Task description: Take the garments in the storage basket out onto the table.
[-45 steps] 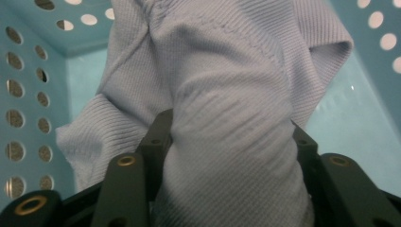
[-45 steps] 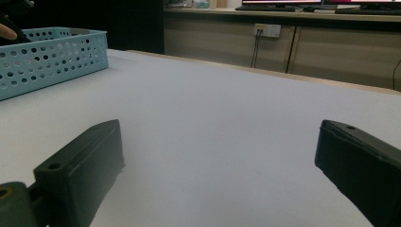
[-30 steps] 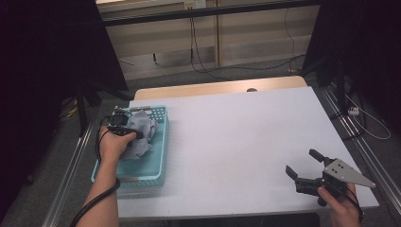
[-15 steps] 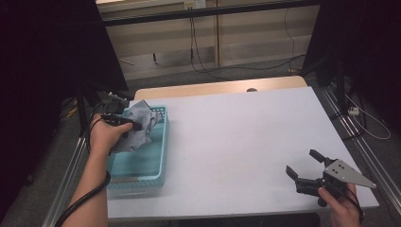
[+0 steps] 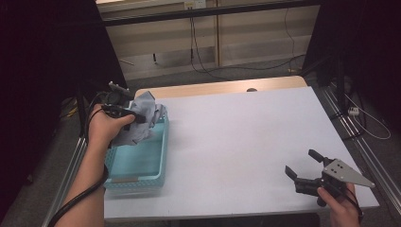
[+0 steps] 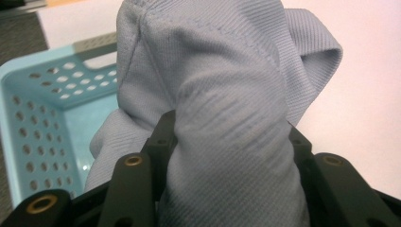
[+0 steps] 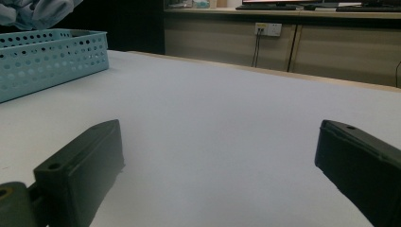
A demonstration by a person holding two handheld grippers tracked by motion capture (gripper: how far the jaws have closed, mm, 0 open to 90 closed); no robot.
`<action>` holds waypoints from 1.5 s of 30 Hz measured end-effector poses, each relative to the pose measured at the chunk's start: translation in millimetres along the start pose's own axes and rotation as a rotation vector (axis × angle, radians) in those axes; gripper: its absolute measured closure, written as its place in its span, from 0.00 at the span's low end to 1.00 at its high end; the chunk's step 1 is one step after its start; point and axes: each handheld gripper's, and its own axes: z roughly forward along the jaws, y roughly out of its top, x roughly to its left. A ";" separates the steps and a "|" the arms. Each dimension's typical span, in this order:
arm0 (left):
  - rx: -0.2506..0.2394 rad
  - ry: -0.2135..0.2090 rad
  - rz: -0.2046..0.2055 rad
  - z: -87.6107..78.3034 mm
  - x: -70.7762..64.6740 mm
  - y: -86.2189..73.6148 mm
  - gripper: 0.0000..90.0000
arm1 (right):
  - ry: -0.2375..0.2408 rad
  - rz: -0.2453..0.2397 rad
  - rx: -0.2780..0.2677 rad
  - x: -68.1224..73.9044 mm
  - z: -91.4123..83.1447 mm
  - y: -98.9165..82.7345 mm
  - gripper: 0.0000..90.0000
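My left gripper (image 5: 135,116) is shut on a bunched grey cloth (image 5: 142,120) and holds it above the far end of a light blue perforated basket (image 5: 158,163) at the table's left side. In the left gripper view the grey cloth (image 6: 227,109) bulges up between the two black jaws, with the basket (image 6: 33,118) below and behind it. At the table's front right corner my right gripper (image 5: 302,170) rests low over the white surface, open, with nothing between its jaws. The right gripper view shows the basket (image 7: 47,56) far off at the left and the cloth (image 7: 38,12) above it.
The white tabletop (image 5: 246,137) spreads wide between the basket and the right gripper. A wooden strip (image 5: 213,87) edges its far side. Cables and cabinets lie on the floor beyond. Metal rails (image 5: 369,151) run along the table's right side.
My left hand has lifted the grey cloth up out of the basket and drawn it toward the basket's far left corner. The right gripper has stayed where it was.
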 end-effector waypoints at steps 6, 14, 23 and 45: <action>-0.005 -0.022 0.041 -4.4 -14.3 7.6 0.59 | 0.003 0.000 0.001 0.3 0.2 -0.1 0.02; -0.014 -0.061 0.088 -4.2 -34.9 16.0 0.58 | 0.004 0.000 0.001 0.8 0.6 -0.1 0.02; 0.001 -0.100 0.117 1.7 -51.1 21.8 0.58 | 0.008 -0.001 0.002 1.1 0.9 0.0 0.02; 0.021 -0.152 0.259 15.2 -105.4 31.0 0.58 | 0.010 -0.004 0.000 1.5 0.5 0.4 0.02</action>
